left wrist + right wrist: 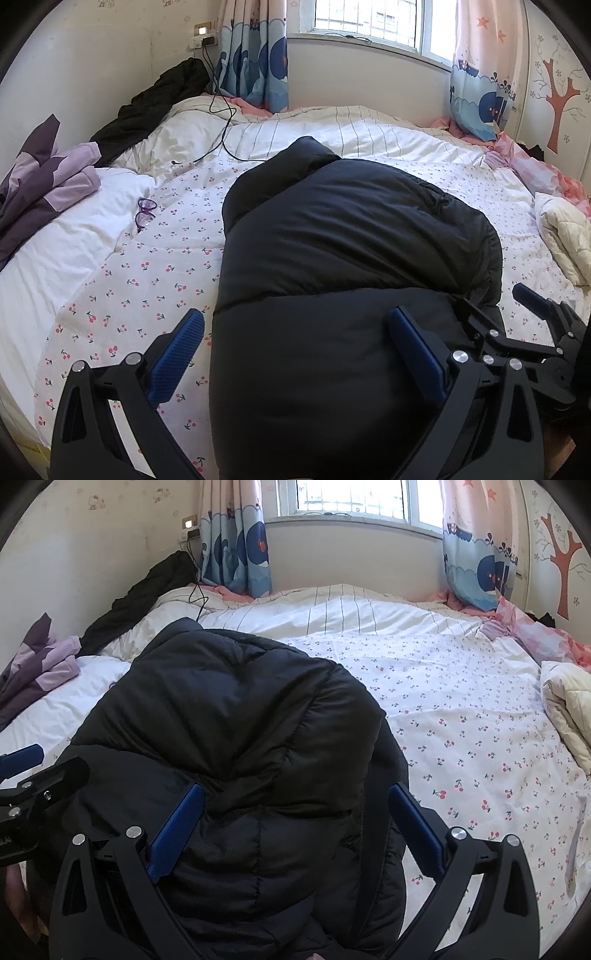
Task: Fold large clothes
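Both claws spread over the black jacket [332, 258]; only left wrist shows purple glasses [145, 211].

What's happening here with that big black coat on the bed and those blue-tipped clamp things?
A person holds a pair of tongs in each hand and is folding a black puffer jacket laid on the cherry-print bedsheet. The jacket already looks bundled into a compact shape. Both the left tongs and the right tongs are open, poised over the near edge of the jacket, gripping nothing. Purple glasses and other clothes lie off to the side, untouched.
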Demonstrator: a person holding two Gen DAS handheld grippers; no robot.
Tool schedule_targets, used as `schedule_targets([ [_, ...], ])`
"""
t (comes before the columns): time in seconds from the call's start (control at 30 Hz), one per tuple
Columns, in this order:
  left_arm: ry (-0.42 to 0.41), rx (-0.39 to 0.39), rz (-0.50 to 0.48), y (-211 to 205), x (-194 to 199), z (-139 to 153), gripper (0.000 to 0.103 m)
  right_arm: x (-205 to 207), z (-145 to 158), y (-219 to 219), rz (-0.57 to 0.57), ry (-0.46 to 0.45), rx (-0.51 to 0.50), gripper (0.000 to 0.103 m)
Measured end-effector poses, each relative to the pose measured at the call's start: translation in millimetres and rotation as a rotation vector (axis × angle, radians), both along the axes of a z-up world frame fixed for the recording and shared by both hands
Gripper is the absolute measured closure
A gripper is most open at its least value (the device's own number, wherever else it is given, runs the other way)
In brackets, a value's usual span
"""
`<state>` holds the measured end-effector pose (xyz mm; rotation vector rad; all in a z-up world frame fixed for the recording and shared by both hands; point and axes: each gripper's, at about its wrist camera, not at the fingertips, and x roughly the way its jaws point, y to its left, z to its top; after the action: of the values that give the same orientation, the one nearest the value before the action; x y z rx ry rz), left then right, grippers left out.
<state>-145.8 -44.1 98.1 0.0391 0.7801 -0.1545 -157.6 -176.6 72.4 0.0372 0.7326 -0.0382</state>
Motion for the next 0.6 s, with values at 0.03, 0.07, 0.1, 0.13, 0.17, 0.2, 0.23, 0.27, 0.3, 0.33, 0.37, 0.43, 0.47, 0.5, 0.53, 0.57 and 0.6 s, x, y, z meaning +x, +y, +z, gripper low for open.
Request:
schedule_targets([
  [0.03, 0.003, 0.000, 0.000, -0.7, 0.3, -0.2, 0.007, 0.4, 0.0, -0.5, 0.000, -0.001, 0.000, 0.007],
  [0.07, 0.004, -0.003, -0.002, -1.5, 0.7, -0.3, 0.007, 0.8, -0.3, -0.9, 0.001, -0.002, -0.001, 0.007],
  [0.1, 0.005, -0.005, -0.003, -1.5, 1.2, -0.3, 0.007, 0.8, -0.7, -1.2, 0.002, -0.001, 0.000, 0.007],
  [0.13, 0.005, -0.006, -0.003, -1.1, 1.4, -0.3, 0.007, 1.0, -0.6, -1.6, 0.002, 0.000, 0.001, 0.007],
  [0.17, 0.005, -0.007, -0.004, -1.6, 1.5, -0.2, 0.007, 0.9, -0.6, -1.5, 0.002, 0.000, 0.002, 0.007],
  [0.2, 0.005, -0.008, -0.005, -1.7, 2.0, 0.0, 0.007, 0.7, -0.6, -1.1, 0.002, 0.000, 0.001, 0.007],
  [0.23, 0.005, -0.010, -0.006, -1.3, 2.3, 0.3, 0.007, 0.7, -0.9, -1.6, 0.002, 0.000, 0.002, 0.007],
  [0.27, 0.007, -0.014, -0.007, -1.4, 2.4, 0.4, 0.007, 0.6, -0.7, -1.2, 0.002, 0.000, 0.003, 0.007],
  [0.3, 0.010, -0.018, -0.008, -1.2, 2.8, 0.3, 0.007, 0.8, -0.6, -1.5, 0.003, 0.000, 0.003, 0.007],
  [0.33, 0.018, -0.027, -0.007, -1.0, 3.3, 0.0, 0.007, 0.7, -0.5, -2.0, 0.003, 0.000, 0.005, 0.007],
  [0.37, 0.029, -0.033, -0.005, 0.2, 4.5, -0.8, 0.007, 1.0, -0.2, -2.5, 0.003, -0.001, 0.005, 0.007],
  [0.43, 0.043, -0.055, 0.003, 4.0, 7.0, -2.1, 0.007, 0.8, 0.4, -3.5, 0.003, -0.004, 0.008, 0.007],
  [0.47, 0.048, -0.072, 0.009, 6.6, 7.5, -2.2, 0.007, 0.8, 0.7, -3.5, 0.003, -0.005, 0.009, 0.007],
  [0.5, 0.048, -0.077, 0.016, 8.5, 8.2, -1.9, 0.007, 0.5, 0.8, -3.9, 0.004, -0.005, 0.009, 0.007],
  [0.53, 0.047, -0.081, 0.026, 10.4, 8.3, -1.6, 0.007, 0.3, 1.0, -4.2, 0.004, -0.006, 0.011, 0.007],
  [0.57, 0.042, -0.085, 0.037, 12.8, 8.2, -0.7, 0.007, -0.4, 0.7, -4.1, 0.004, -0.007, 0.011, 0.007],
  [0.6, 0.039, -0.089, 0.042, 14.6, 8.4, -0.1, 0.007, -0.9, 0.7, -4.7, 0.005, -0.007, 0.011, 0.007],
])
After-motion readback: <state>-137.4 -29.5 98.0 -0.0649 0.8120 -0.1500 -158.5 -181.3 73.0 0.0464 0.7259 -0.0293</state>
